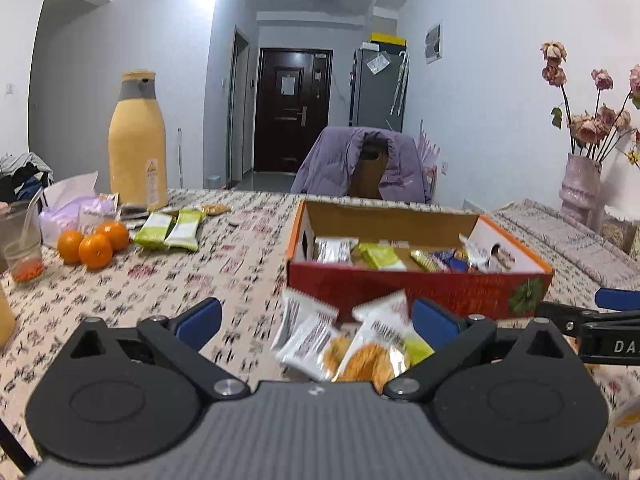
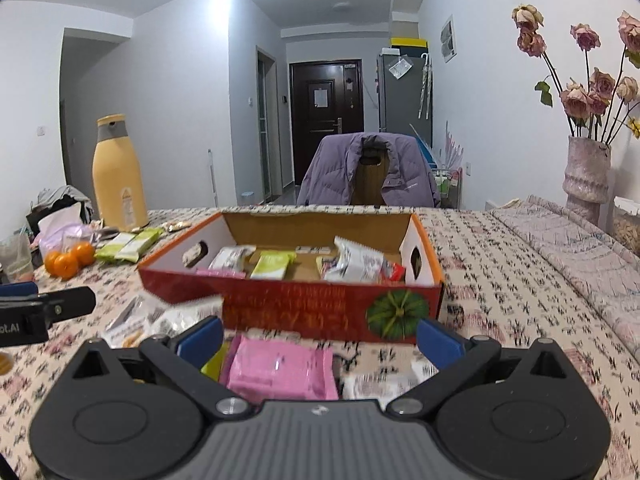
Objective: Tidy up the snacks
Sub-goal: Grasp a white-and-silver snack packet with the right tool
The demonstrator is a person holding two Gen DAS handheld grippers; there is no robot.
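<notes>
The left gripper (image 1: pixel 316 316) hangs with its fingers spread wide over a heap of white and orange snack packets (image 1: pixel 340 344), which lies between the pads toward the right one; the red cardboard box (image 1: pixel 404 292) sits at one o'clock; the right gripper (image 2: pixel 320 340), equally agape and empty, frames a pink packet (image 2: pixel 282 370) just before the box, at twelve o'clock.

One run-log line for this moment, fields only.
left claw: open over snack packets | right claw: open over pink packet | red box: partly filled | nothing held
</notes>
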